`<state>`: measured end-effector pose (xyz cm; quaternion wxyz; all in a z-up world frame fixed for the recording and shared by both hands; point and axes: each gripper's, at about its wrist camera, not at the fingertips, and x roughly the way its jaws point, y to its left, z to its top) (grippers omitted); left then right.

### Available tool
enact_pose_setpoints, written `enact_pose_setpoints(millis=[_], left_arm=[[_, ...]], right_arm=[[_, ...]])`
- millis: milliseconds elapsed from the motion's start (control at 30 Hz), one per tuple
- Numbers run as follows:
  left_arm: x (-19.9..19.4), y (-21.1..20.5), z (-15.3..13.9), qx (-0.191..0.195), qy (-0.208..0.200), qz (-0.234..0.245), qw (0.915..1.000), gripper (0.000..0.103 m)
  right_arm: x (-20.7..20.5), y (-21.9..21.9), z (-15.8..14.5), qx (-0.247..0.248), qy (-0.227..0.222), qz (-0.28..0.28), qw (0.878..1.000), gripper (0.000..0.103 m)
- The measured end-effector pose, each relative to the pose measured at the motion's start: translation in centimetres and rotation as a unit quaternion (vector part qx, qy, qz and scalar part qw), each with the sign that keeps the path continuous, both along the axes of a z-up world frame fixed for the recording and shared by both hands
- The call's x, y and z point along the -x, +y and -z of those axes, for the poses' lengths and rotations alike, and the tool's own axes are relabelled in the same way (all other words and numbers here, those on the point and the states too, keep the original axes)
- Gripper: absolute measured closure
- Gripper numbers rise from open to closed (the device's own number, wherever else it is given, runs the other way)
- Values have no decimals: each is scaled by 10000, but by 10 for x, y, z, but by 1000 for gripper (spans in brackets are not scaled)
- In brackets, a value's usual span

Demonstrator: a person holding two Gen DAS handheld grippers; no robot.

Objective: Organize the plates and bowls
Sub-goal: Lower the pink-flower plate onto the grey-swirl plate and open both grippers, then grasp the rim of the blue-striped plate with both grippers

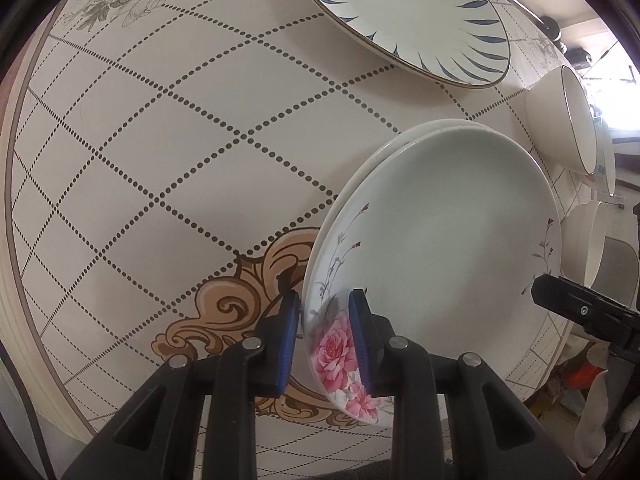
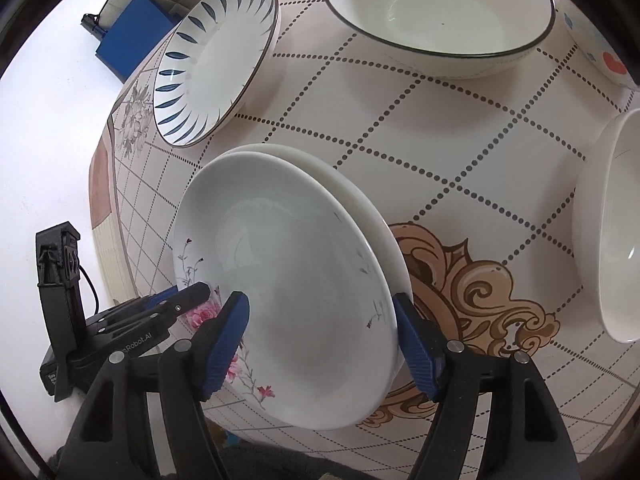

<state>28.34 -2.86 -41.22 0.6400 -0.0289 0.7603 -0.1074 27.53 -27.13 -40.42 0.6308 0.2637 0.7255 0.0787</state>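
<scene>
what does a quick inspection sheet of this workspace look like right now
surface: round table with dotted diamond pattern and brown scroll motif
job's things: rose plate on a plain white plate; blue-leaf plate; dark-rimmed bowl; white bowl; patterned dish at far edge
clutter: nothing seen
grippers: left tool astride the rose plate's rim, grip unclear; right tool open around it
cables: black lead behind left tool
surroundings: blue box on pale floor
</scene>
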Motion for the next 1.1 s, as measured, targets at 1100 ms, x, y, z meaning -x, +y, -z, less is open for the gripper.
enact_pose_setpoints(millis=[1100], left_arm=[[-210,12,-18,793,-164,-1052,9912,66]], right_arm=[[-224,5,-41,381,-678,-232,9967,28]])
